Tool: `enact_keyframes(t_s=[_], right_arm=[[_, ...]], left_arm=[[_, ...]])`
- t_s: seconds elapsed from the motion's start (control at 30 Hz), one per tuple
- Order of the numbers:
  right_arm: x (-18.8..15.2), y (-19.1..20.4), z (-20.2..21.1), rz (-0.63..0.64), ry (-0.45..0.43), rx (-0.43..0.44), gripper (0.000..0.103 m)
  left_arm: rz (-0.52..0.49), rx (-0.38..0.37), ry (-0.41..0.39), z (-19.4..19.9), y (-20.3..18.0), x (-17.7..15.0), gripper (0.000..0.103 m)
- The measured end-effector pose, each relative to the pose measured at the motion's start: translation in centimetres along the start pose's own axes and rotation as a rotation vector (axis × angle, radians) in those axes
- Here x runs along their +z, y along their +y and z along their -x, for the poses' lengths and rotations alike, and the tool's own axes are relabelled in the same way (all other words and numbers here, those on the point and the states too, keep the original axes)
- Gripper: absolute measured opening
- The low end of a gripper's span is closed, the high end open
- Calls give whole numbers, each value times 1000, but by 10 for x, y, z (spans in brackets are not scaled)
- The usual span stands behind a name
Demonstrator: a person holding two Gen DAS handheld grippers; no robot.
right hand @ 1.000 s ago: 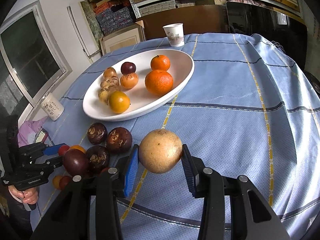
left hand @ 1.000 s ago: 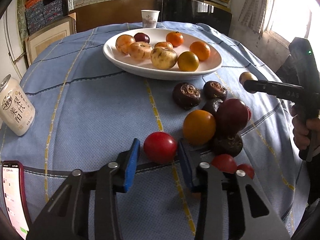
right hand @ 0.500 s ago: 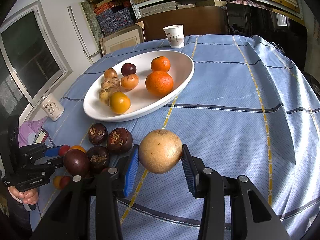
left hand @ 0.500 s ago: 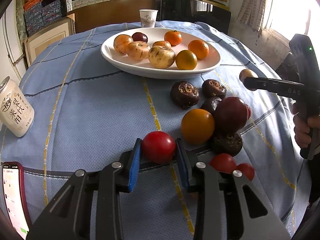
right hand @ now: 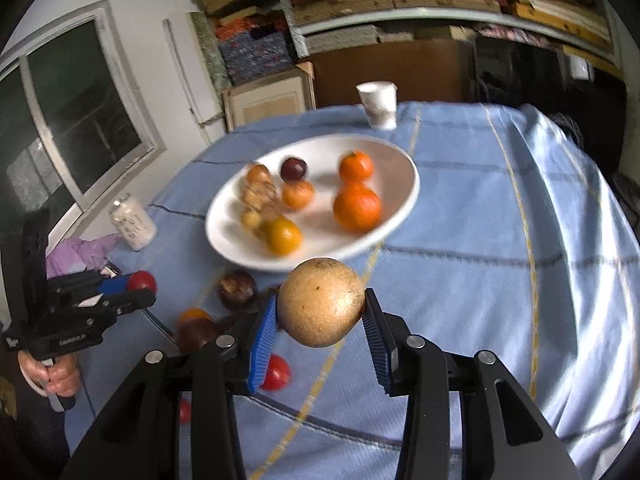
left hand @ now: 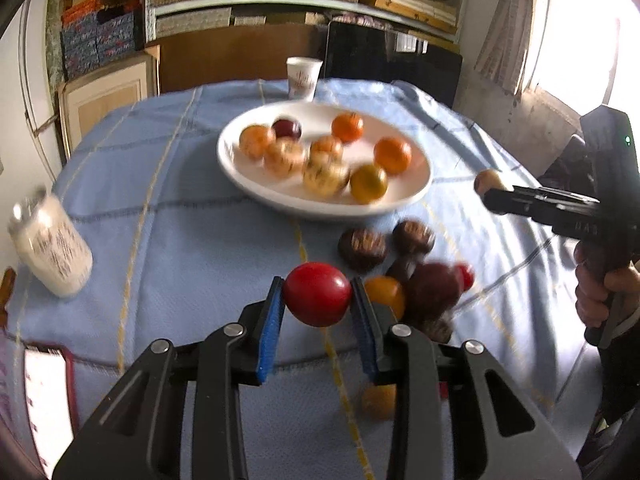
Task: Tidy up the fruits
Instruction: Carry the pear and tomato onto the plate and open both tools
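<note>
Both fruits have lifted off the cloth since the earlier frame: my left gripper pinches the tomato, having just closed on it, and my right gripper clamps the brown fruit. Eight fruits sit in the plate beyond; a cluster near it remains.

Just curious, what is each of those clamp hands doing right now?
Left gripper: closed on a red tomato.
Right gripper: closed on a round tan fruit.
</note>
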State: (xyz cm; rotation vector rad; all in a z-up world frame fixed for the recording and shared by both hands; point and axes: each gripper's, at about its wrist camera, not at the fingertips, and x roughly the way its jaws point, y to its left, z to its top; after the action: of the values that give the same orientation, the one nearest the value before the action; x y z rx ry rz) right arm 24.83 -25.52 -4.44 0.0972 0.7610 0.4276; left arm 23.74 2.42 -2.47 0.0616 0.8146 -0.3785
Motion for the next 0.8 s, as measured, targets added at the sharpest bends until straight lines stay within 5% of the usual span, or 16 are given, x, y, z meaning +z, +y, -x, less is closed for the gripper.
enact_keyframes(t_s=[0.23, 0.43, 0.8], right_arm=[[62, 12, -3, 26, -82, 32, 42], [95, 4, -64, -13, -26, 1, 42], [103, -8, -128, -9, 60, -34, 42]], left_arm=[[11, 32, -87, 3, -3, 81, 32], [89, 67, -33, -58, 10, 136, 32], [104, 104, 48, -138, 26, 151, 32]])
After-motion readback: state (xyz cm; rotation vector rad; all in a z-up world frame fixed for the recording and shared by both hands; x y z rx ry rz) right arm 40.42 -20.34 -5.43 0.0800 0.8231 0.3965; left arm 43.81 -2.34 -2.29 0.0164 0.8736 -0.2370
